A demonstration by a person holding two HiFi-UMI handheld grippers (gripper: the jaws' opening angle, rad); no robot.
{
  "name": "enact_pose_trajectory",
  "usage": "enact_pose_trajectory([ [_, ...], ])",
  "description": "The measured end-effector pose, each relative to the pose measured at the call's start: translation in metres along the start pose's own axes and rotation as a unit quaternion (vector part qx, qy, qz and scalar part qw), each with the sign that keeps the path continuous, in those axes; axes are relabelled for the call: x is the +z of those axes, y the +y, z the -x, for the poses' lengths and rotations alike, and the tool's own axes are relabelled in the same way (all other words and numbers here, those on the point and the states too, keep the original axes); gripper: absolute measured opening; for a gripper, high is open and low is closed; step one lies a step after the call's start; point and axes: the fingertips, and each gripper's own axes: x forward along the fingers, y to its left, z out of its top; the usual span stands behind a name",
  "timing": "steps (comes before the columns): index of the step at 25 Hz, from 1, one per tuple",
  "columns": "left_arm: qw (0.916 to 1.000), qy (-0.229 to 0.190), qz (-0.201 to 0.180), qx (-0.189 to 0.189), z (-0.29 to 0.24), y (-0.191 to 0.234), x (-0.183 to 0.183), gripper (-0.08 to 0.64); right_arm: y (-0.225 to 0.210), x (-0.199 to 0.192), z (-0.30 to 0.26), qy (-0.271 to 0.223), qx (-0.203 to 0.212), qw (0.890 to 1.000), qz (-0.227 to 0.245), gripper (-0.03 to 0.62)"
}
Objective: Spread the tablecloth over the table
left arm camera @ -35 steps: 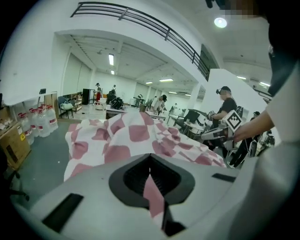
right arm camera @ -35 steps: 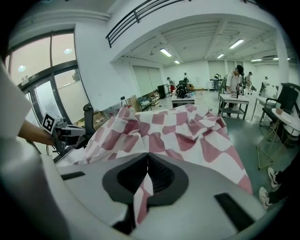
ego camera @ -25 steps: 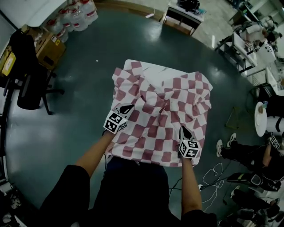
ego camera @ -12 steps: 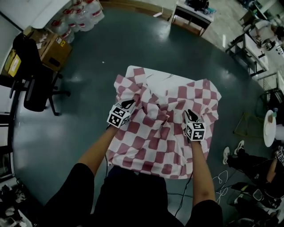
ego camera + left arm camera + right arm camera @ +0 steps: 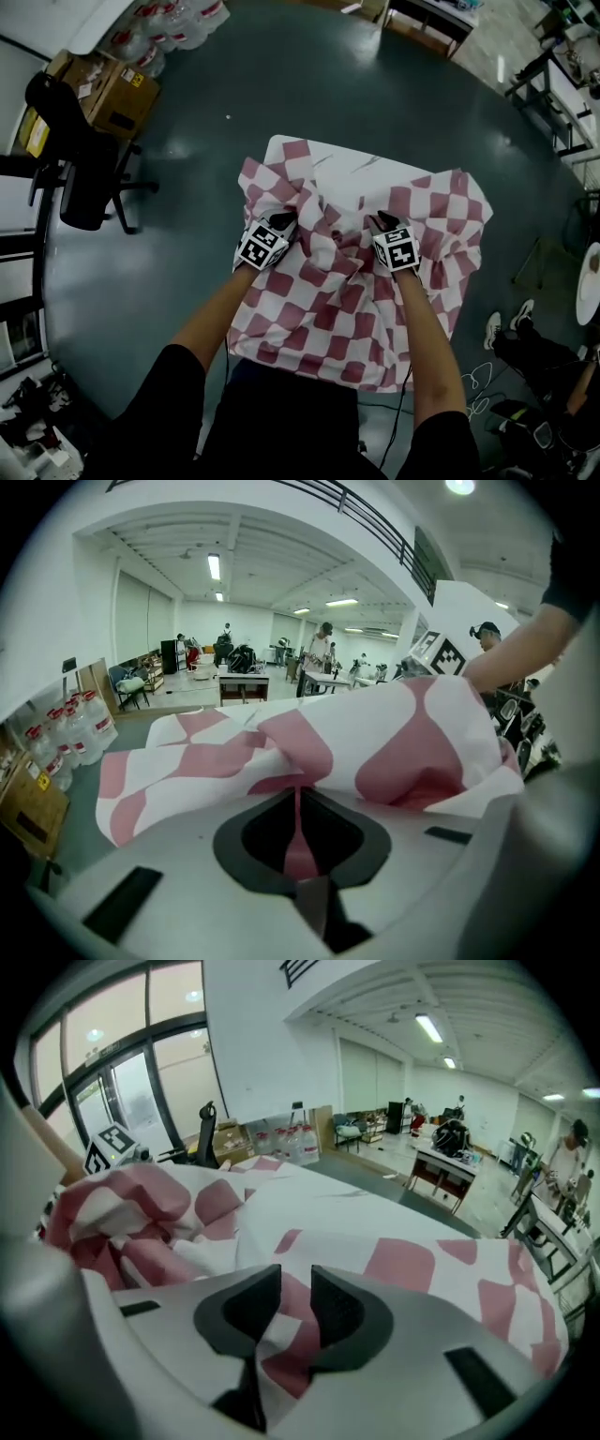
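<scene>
While the tablecloth (image 5: 323,300) lies bunched on the table (image 5: 356,171), far strip bare: left gripper (image 5: 281,221), jaws clamped on a fold, so hold that pinch; right gripper (image 5: 382,223), jaws just been opening, half apart, cloth slack between, so you seat a fold, then draw far.

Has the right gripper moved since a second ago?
Yes: the right gripper went from the table's near edge toward the bare far tabletop; its jaws have just been opening, tablecloth between them.
</scene>
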Motion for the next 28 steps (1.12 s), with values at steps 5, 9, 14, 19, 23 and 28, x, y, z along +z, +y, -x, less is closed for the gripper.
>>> enact_pose_trajectory([
  [5,0.9995,0.029,-0.008,0.004,-0.012,0.006,-0.01,0.018,-0.003,-0.011,-0.024,0.07,0.015,0.997,0.012,0.076],
  [9,0.9989,0.043,-0.001,0.018,-0.015,0.024,-0.013,0.018,-0.022,0.002,-0.034,0.077,0.014,0.997,-0.001,0.048],
  [14,0.9973,0.033,0.028,0.06,-0.014,0.051,-0.003,0.018,-0.081,0.016,-0.036,0.029,-0.033,0.999,-0.027,0.046],
  [19,0.9929,0.017,0.058,0.103,0.005,0.087,-0.002,0.018,-0.146,0.031,-0.032,-0.002,-0.097,0.993,-0.059,0.054],
  [23,0.9908,0.012,0.065,0.118,0.015,0.099,-0.005,0.018,-0.204,0.025,-0.014,-0.018,-0.148,0.983,-0.104,0.108],
  [28,0.9892,0.001,0.065,0.131,0.029,0.099,0.005,0.018,-0.237,0.009,0.026,-0.037,-0.171,0.972,-0.157,0.071],
])
